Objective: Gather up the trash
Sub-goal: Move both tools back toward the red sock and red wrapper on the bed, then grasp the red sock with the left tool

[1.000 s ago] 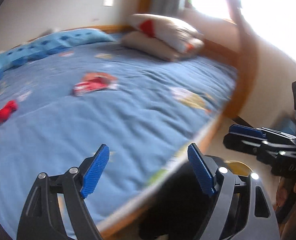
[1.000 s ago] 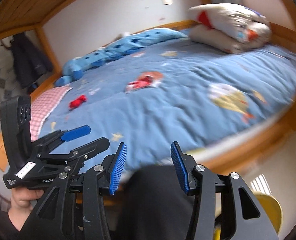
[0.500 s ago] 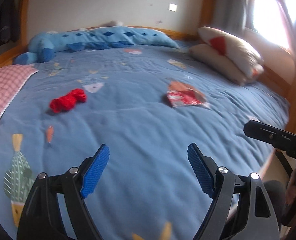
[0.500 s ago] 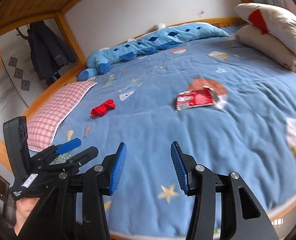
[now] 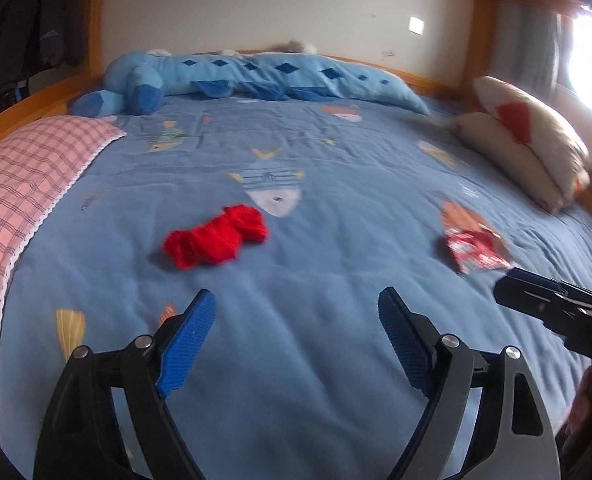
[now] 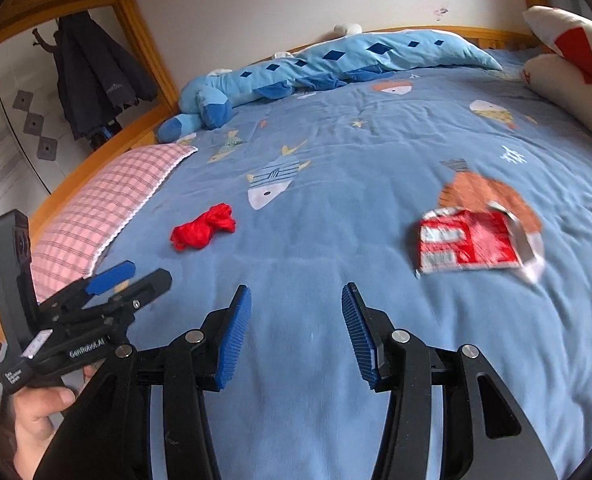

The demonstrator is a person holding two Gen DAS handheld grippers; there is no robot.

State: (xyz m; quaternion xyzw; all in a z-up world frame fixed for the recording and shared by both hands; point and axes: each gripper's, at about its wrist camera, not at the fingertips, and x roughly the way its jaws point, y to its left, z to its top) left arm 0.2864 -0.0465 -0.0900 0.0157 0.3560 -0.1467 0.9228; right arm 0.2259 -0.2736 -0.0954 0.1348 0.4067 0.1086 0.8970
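A wide bed with a blue fish-print bedspread (image 5: 303, 280) fills the view, framed by a wooden bed frame (image 6: 96, 156) and a pale wall. Both tongs hover above the near part of the bedspread, touching nothing.

The left tongs (image 5: 296, 340) have nothing between them, and their blue pads stand far apart and are opening a little wider. A crumpled red wrapper (image 5: 216, 242) lies ahead of them, slightly left. The right tongs (image 6: 296, 332) are partly apart and empty. A flat red and white snack packet (image 6: 469, 246) lies ahead of them to the right, its edges smeared by motion blur, so its print cannot be read.

A pink checked pillow (image 6: 104, 208) lies far left of both tongs. A long blue plush toy (image 5: 256, 76) stretches along the far wall. A cream and red cushion (image 5: 531, 140) is cut off at the right, beside a glaring window. Only the fingers of the left hand (image 6: 36, 420) show.
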